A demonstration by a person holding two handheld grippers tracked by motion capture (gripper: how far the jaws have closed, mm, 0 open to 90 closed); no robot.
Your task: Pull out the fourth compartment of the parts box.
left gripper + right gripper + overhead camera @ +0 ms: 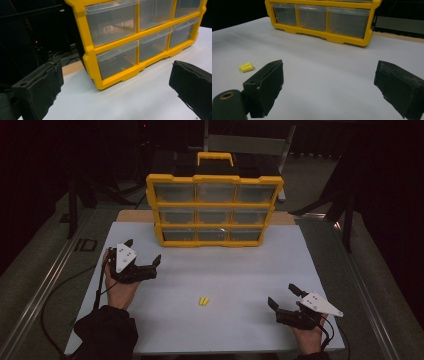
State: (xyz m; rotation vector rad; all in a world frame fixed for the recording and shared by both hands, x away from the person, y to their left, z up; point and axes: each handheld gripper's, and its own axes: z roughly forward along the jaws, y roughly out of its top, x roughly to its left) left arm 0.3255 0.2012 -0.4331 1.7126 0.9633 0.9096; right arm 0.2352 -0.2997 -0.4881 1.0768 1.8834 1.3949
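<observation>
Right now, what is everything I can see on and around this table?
earplugs: 2, yellow, side by side near the sheet's front middle.
drawer box: 1, yellow frame with nine clear drawers and a top handle, at the sheet's back.
sheet: 1, white, covering the table.
table: 1, wooden edge showing behind the sheet.
left gripper: 1, black, open, near the box's left corner.
right gripper: 1, black, open, front right.
</observation>
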